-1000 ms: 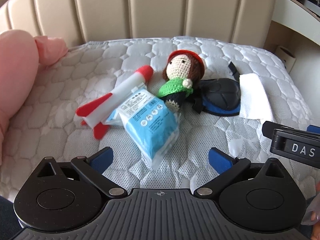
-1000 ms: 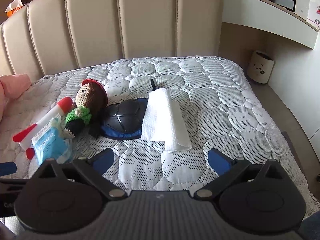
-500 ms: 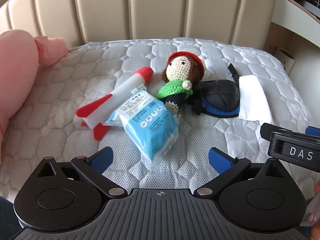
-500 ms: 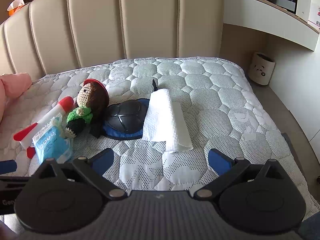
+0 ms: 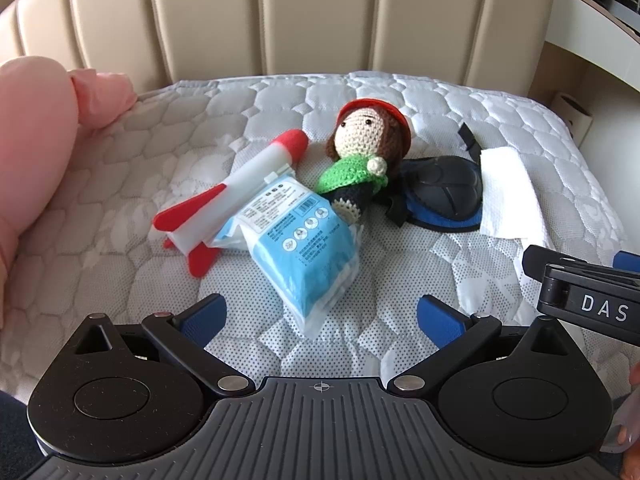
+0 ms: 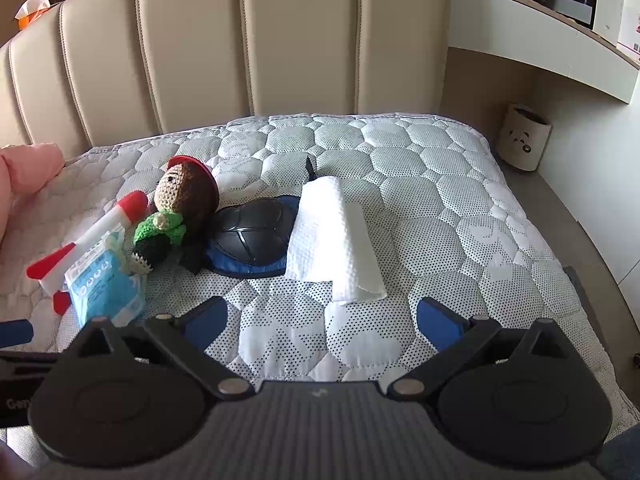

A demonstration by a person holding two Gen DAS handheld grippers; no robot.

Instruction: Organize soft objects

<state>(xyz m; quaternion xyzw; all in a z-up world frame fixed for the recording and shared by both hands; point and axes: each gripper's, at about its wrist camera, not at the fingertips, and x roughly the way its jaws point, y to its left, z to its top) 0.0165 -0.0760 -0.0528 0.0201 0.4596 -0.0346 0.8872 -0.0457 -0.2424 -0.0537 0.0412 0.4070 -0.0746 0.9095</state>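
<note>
Blue pads tip both pairs of tongs, and both pairs stand spread wide with nothing between them. The left tongs (image 5: 320, 314) hover low over the quilted mattress (image 5: 500, 128), aimed at a blue packet of tissues (image 5: 302, 248) that lies just beyond the pads. The right tongs (image 6: 322, 316) hang over bare mattress, their near target a folded white paper towel (image 6: 334, 240) just ahead.

Beyond the packet, a red and white toy rocket (image 5: 232, 196) lies on its side, partly under the packet's far edge. To the right of it a crochet doll (image 5: 362, 156) with a red hat and green scarf lies on its back, its feet touching the packet. A dark knee pad (image 5: 442, 196) with a blue rim sits against the doll's right side, and the paper towel overlaps the pad's far edge.

At the far left of the bed lies a pink pillow (image 5: 32, 152). A beige padded headboard (image 5: 320, 16) stands behind the mattress. Beside the bed, on the floor, stands a small bin (image 6: 524, 136) with a panda face.
</note>
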